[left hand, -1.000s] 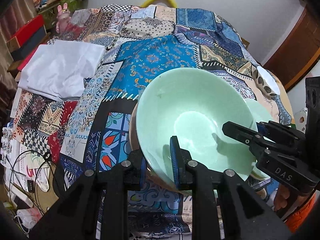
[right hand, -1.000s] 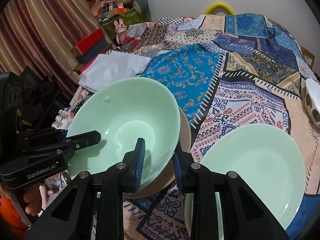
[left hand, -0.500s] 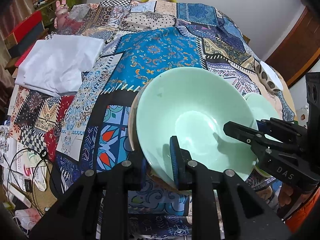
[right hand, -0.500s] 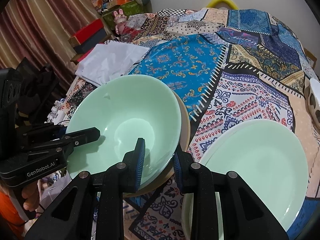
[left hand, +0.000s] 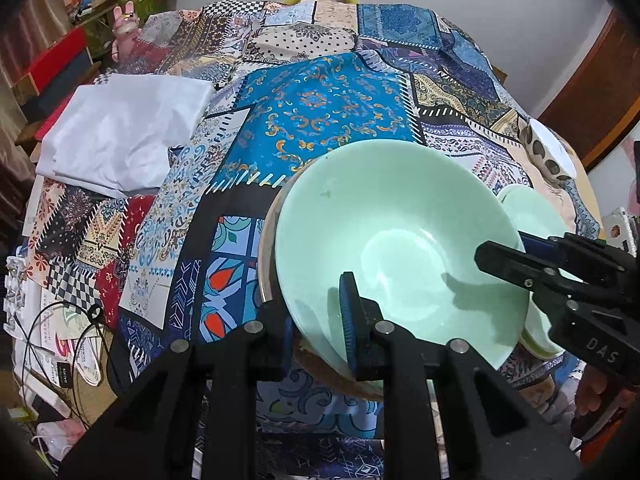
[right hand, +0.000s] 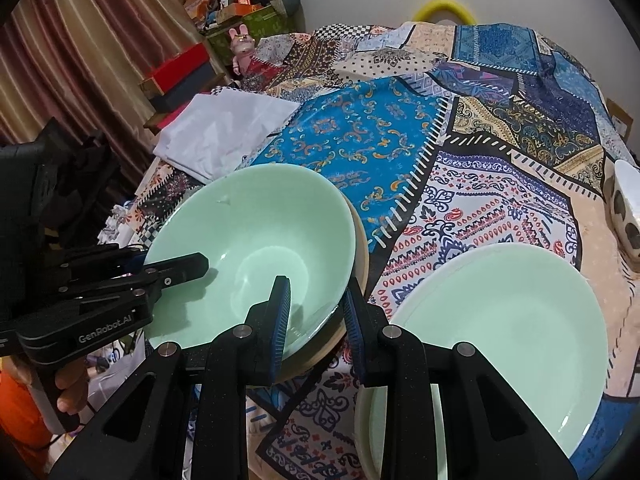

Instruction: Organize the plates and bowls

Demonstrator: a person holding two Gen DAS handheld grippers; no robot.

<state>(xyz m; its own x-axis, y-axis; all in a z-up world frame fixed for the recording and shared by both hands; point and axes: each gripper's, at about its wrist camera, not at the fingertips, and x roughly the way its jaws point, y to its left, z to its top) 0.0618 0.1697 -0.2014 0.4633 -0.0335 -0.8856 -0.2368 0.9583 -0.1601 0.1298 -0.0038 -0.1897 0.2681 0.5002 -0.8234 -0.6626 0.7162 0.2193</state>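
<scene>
A pale green bowl [left hand: 400, 248] sits tilted in a tan bowl [left hand: 266, 240] on the patchwork cloth. My left gripper [left hand: 320, 320] straddles the green bowl's near rim with one finger inside and one outside, a gap showing at the rim. My right gripper [right hand: 316, 312] straddles the opposite rim of the same green bowl [right hand: 256, 248] with its jaws apart. A stack of pale green plates [right hand: 500, 320] lies to the right of the bowls, and it also shows in the left wrist view [left hand: 536, 216].
A folded white cloth [left hand: 120, 136] lies at the left of the table. A small spotted white bowl [right hand: 626, 208] stands at the right edge. Cables and papers [left hand: 60, 340] lie off the table's left edge. Boxes and curtains are behind.
The green bowl has come down and settled lower into the tan bowl. Both grippers' jaws have widened a little around its rim.
</scene>
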